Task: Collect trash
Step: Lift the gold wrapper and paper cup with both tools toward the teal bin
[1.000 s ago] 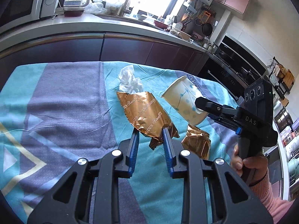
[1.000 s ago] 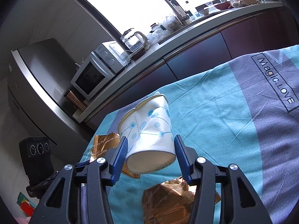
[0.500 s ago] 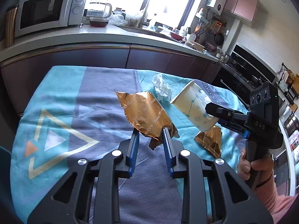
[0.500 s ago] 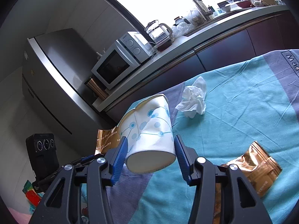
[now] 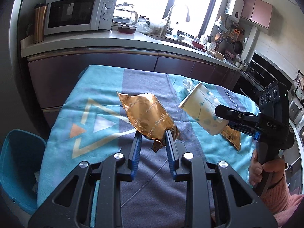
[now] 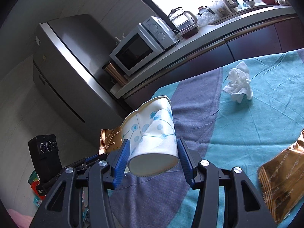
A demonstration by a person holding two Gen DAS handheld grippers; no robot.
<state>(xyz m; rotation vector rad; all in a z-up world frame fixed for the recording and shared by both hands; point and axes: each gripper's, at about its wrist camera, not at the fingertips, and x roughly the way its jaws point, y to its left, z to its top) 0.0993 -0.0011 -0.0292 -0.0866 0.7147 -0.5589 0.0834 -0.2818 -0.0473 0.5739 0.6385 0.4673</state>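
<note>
My left gripper (image 5: 153,139) is shut on a gold foil wrapper (image 5: 146,117) and holds it above the blue and grey tablecloth (image 5: 91,102). My right gripper (image 6: 153,150) is shut on a dented white paper cup with blue dots (image 6: 152,133), tilted and lifted off the cloth; the cup also shows in the left wrist view (image 5: 203,110). A second gold wrapper (image 6: 279,178) lies on the cloth at the right. A crumpled white tissue (image 6: 239,83) lies further back on the cloth.
A blue bin (image 5: 17,169) stands on the floor left of the table. A kitchen counter (image 5: 95,41) with a microwave (image 5: 76,17), a kettle and a sink runs behind the table. A fridge (image 6: 62,72) stands at the far left.
Both grippers have pulled back and to the left with the wrapper and the cup in them. The blue bin has come into the left wrist view.
</note>
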